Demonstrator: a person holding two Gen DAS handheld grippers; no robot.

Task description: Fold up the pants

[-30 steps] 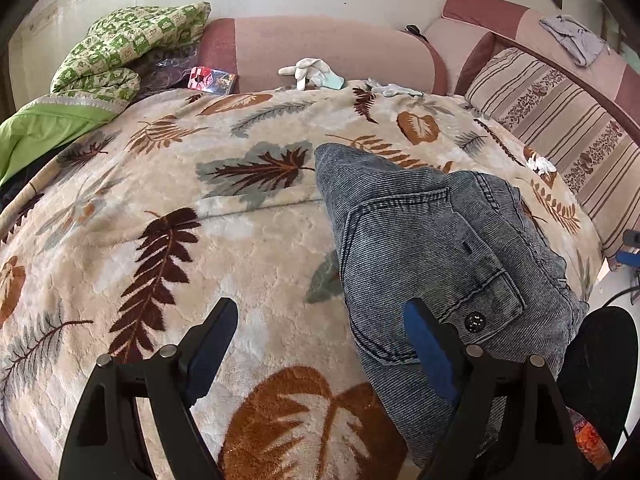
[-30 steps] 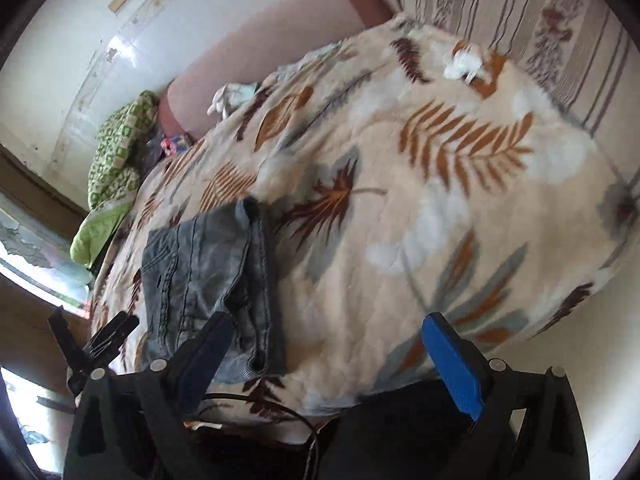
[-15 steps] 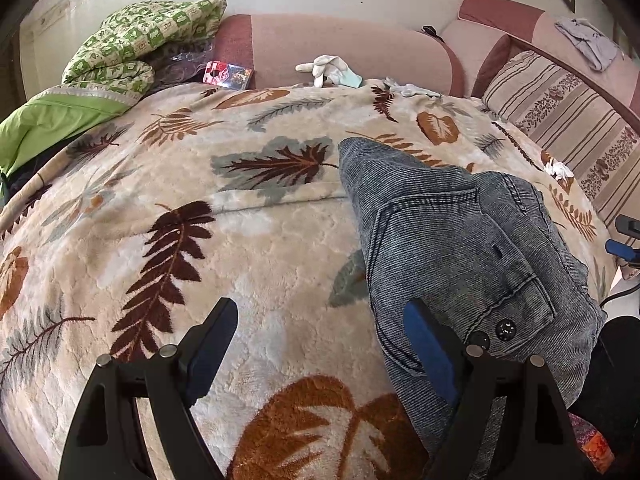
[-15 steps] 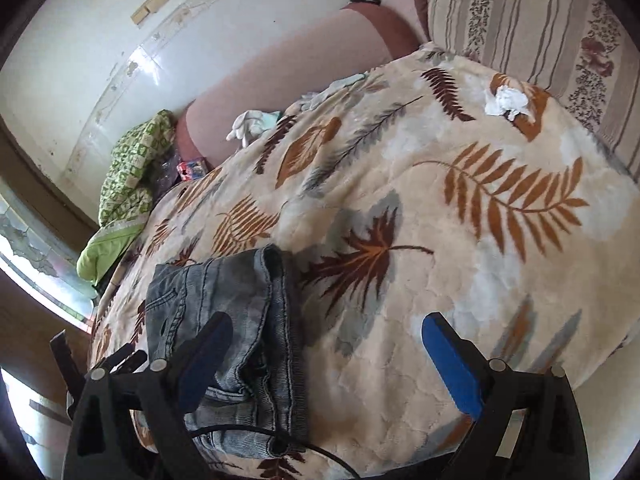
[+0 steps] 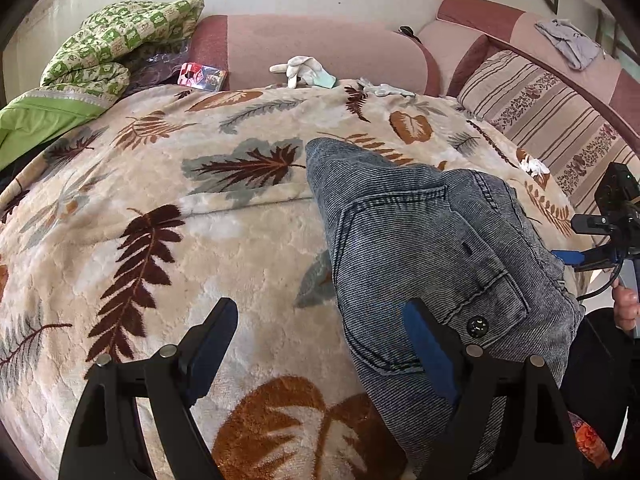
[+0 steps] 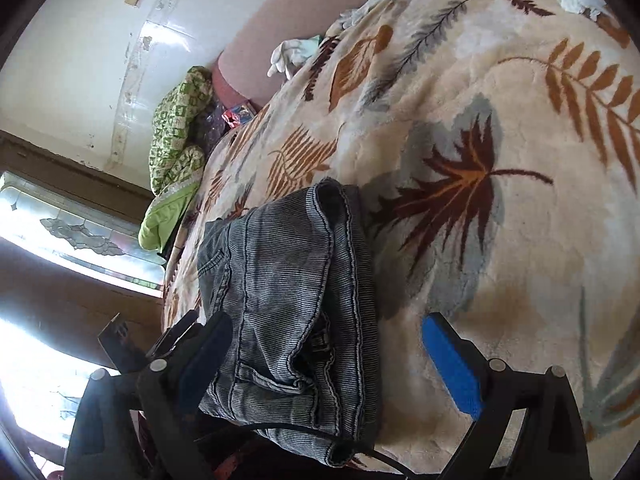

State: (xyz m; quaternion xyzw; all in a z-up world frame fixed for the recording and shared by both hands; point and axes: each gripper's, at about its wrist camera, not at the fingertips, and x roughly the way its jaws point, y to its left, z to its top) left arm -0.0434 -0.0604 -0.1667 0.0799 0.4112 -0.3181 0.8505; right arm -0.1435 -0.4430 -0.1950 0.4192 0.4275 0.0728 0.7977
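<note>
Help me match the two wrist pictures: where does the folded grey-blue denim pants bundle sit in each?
Left wrist view: folded grey-blue denim pants bundle right of centre, partly behind the open left claw's blue pad.
Right wrist view: bundle lower left of centre.
Shared landmark: green patterned quilt by the wall.

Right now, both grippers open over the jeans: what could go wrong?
1. The folded jeans lie at the blanket's near edge; a nudge may tip them off.
2. A black cable crosses the hem below the right gripper; it may snag.
3. The left gripper straddles the fold's edge and may grab blanket too.
</note>
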